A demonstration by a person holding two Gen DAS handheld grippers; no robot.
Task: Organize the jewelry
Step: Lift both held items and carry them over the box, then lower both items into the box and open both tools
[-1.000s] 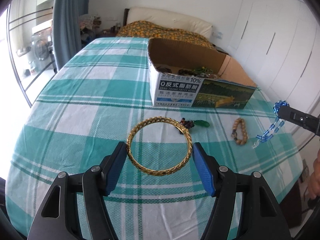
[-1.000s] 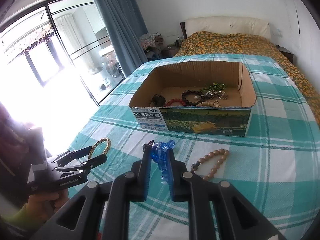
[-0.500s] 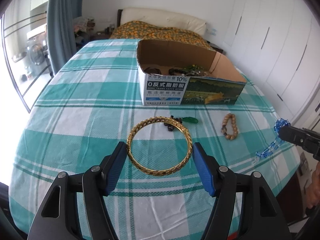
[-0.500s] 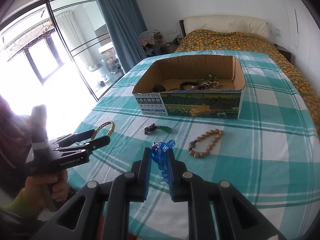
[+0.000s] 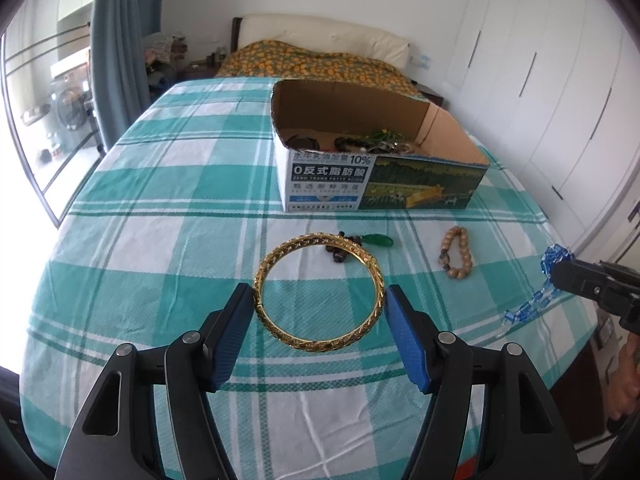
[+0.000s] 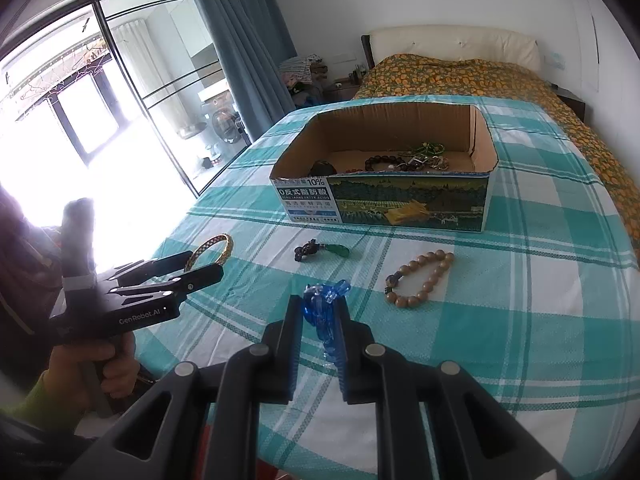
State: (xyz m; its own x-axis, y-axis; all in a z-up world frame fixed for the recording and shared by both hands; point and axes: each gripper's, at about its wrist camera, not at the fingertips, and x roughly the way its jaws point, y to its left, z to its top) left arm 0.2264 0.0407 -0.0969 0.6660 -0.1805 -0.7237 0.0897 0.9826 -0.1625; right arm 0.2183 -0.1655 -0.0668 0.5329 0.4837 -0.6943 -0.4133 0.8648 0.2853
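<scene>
My left gripper (image 5: 319, 300) is shut on a gold bangle (image 5: 320, 342), held flat above the checked cloth; the bangle also shows in the right wrist view (image 6: 212, 250). My right gripper (image 6: 318, 312) is shut on a blue crystal bracelet (image 6: 324, 312), which hangs from it in the left wrist view (image 5: 532, 304). A cardboard box (image 5: 328, 184) (image 6: 400, 204) with several pieces of jewelry inside stands further back. A wooden bead bracelet (image 5: 456, 252) (image 6: 416, 278) and a dark bead charm with a green pendant (image 5: 360, 242) (image 6: 320, 250) lie on the cloth before the box.
The green and white checked tablecloth (image 5: 160, 240) covers the table; its near edge lies just under both grippers. A bed (image 6: 480, 76) stands behind the table, a curtain (image 6: 236, 40) and glass doors to the left, white wardrobes (image 5: 540, 100) to the right.
Both grippers have pulled back from the box and risen, each keeping its piece. The box and the loose jewelry on the cloth look farther away.
</scene>
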